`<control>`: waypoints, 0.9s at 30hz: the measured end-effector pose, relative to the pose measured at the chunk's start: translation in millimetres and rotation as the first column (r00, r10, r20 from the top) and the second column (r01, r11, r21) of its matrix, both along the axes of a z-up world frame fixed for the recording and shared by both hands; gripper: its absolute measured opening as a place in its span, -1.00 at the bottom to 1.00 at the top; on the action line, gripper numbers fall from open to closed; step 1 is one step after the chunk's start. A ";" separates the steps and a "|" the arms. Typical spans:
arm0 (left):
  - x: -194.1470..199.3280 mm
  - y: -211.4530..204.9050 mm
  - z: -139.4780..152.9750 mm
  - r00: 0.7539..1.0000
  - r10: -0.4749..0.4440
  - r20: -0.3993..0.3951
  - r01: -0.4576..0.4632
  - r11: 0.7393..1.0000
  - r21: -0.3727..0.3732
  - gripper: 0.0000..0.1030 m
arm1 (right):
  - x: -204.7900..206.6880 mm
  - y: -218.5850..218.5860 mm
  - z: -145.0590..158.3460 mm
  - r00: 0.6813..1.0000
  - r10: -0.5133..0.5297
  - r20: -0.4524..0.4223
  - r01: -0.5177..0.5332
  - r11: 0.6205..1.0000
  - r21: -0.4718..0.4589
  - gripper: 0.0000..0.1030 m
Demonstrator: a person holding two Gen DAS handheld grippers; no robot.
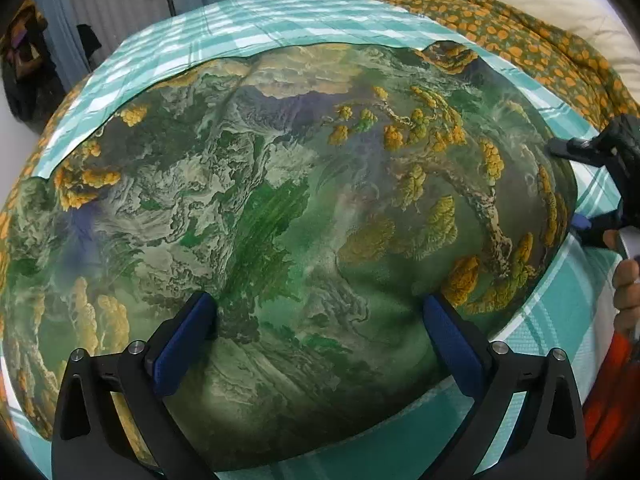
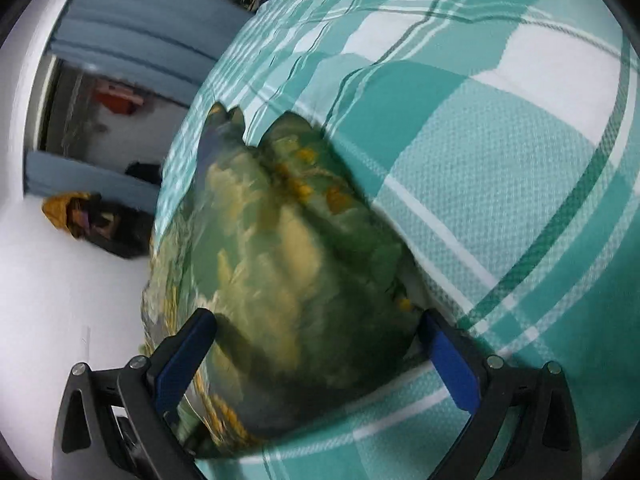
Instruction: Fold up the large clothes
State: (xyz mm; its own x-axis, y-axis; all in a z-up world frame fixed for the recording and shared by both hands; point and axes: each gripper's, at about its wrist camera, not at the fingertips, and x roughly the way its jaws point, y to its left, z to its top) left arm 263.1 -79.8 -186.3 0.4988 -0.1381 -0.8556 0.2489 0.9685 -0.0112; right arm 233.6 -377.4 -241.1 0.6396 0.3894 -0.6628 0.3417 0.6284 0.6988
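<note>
A bed under a teal-and-white checked sheet (image 1: 256,28) fills the left wrist view, with a green-and-orange dotted quilt (image 1: 520,40) bunched along its far right side; a large green garment printed with yellow and cream swirls (image 1: 280,208) lies spread flat on the sheet, and the left gripper (image 1: 320,320) hovers over its near edge with jaws wide apart, while the right gripper (image 1: 592,188) sits at the cloth's right edge. In the blurred right wrist view, the right gripper (image 2: 316,336) stands wide, straddling the garment's edge (image 2: 280,260) on the checked sheet (image 2: 500,160).
</note>
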 end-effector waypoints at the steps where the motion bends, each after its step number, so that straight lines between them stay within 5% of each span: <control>1: 1.4 0.2 0.9 1.000 -0.003 -0.004 0.003 1.000 0.003 0.99 | 2.4 1.7 0.2 1.000 0.020 0.001 -0.020 1.000 -0.011 0.39; 7: -1.1 -4.8 28.2 1.000 -0.004 -0.009 0.004 0.998 0.064 0.97 | -7.4 12.2 20.7 0.995 0.082 0.055 -0.076 0.992 -0.100 -0.25; 14: 12.7 -4.0 142.5 0.991 -0.065 0.121 0.076 0.993 -0.086 0.98 | -26.8 65.8 108.1 0.932 0.274 0.236 -0.157 0.895 -0.418 -0.32; 19: 35.3 -33.1 194.2 0.978 -0.195 0.081 0.207 0.961 -0.186 0.98 | -41.2 126.4 150.5 0.846 0.448 0.290 -0.189 0.759 -0.623 -0.34; 21: 39.8 -50.2 199.8 0.971 -0.235 0.035 0.238 0.957 -0.169 0.98 | -51.3 159.2 161.4 0.791 0.544 0.278 -0.200 0.661 -0.723 -0.36; 26: 40.8 -77.9 188.0 0.967 -0.255 -0.013 0.255 0.963 0.090 0.96 | -91.5 227.1 165.3 0.665 0.713 0.222 -0.166 0.431 -0.887 -0.37; 27: 40.0 -78.1 180.0 0.971 -0.240 -0.021 0.240 0.960 0.147 0.68 | -98.5 239.2 163.9 0.636 0.743 0.209 -0.154 0.387 -0.909 -0.38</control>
